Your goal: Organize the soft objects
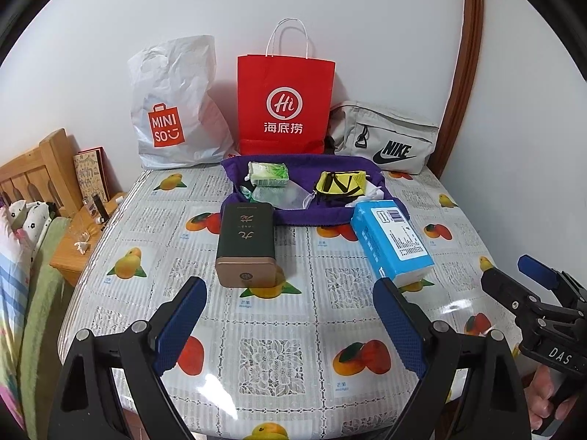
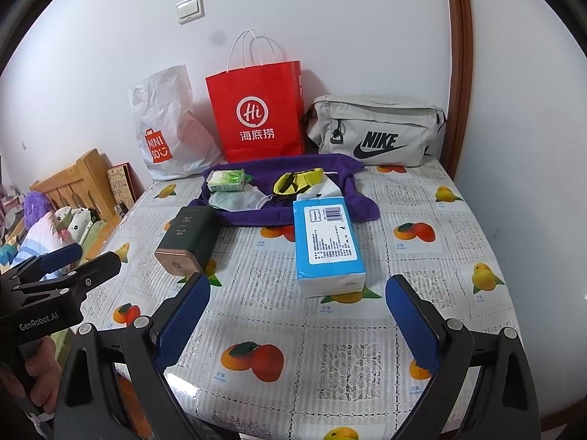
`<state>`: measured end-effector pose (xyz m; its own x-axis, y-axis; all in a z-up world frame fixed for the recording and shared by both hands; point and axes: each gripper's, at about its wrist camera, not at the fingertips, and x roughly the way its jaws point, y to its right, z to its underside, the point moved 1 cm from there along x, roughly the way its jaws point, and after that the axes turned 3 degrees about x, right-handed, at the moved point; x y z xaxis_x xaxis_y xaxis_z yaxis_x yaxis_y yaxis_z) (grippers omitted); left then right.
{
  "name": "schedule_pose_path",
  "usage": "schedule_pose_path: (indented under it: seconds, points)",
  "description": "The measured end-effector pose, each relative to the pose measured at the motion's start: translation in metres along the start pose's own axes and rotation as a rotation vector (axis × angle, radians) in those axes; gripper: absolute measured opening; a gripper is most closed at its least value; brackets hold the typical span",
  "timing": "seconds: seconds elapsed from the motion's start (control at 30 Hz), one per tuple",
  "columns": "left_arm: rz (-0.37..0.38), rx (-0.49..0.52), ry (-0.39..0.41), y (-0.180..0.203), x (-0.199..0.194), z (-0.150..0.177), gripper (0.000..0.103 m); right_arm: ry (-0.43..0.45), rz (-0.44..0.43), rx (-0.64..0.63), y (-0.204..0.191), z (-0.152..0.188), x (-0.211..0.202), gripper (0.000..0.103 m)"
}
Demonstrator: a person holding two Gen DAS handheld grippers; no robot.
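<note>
A blue tissue pack (image 1: 390, 239) (image 2: 327, 244) lies on the table ahead of both grippers. A purple towel (image 1: 330, 214) (image 2: 352, 178) lies behind it and holds a green tissue packet (image 1: 268, 175) (image 2: 225, 179), a white mesh pouch (image 1: 290, 196) (image 2: 238, 200) and a yellow-black pouch (image 1: 341, 183) (image 2: 298, 180). A dark green tin (image 1: 246, 245) (image 2: 188, 239) lies on its side to the left. My left gripper (image 1: 290, 302) is open and empty, just short of the tin. My right gripper (image 2: 299, 306) is open and empty, just short of the blue pack.
Against the back wall stand a white Miniso bag (image 1: 172, 110), a red paper bag (image 1: 284, 104) and a grey Nike bag (image 1: 385, 137). The table (image 1: 275, 359) has a fruit-print cover. A wooden nightstand (image 1: 77, 242) and a bed lie to the left.
</note>
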<state>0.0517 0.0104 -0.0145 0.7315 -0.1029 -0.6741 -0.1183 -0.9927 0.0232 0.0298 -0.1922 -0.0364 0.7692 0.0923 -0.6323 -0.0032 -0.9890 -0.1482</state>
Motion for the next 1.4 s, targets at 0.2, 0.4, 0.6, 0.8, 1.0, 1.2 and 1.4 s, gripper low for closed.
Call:
schedule_pose_path:
  seconds: [0.2, 0.4, 0.6, 0.8, 1.0, 1.2, 1.4]
  points:
    - [0.002, -0.005, -0.003, -0.0022, 0.0009, 0.0009, 0.092, -0.001, -0.001, -0.003, -0.0003, 0.0007, -0.0001, 0.096]
    - [0.001, -0.006, -0.004, -0.0031, 0.0007, 0.0008, 0.092, -0.003, -0.005, -0.001, -0.001, 0.0006, 0.0002, 0.096]
    - [0.001, -0.008, -0.006, -0.0038, 0.0005, 0.0012, 0.092, -0.005, -0.003, -0.005, -0.0022, 0.0015, 0.0003, 0.096]
    - [0.0, -0.007, -0.007, -0.0042, 0.0006, 0.0014, 0.092, -0.005, -0.003, -0.007, -0.0031, 0.0021, 0.0, 0.096]
    - [0.002, -0.008, -0.007, -0.0049, 0.0004, 0.0013, 0.092, -0.005, -0.004, -0.008, -0.0044, 0.0021, -0.0007, 0.096]
    - [0.002, -0.007, -0.007, -0.0055, 0.0001, 0.0017, 0.092, -0.005, -0.003, -0.012, -0.005, 0.0018, -0.0017, 0.096]
    - [0.003, -0.008, -0.007, -0.0053, 0.0003, 0.0015, 0.092, -0.006, -0.006, -0.011, -0.0059, 0.0015, -0.0024, 0.096]
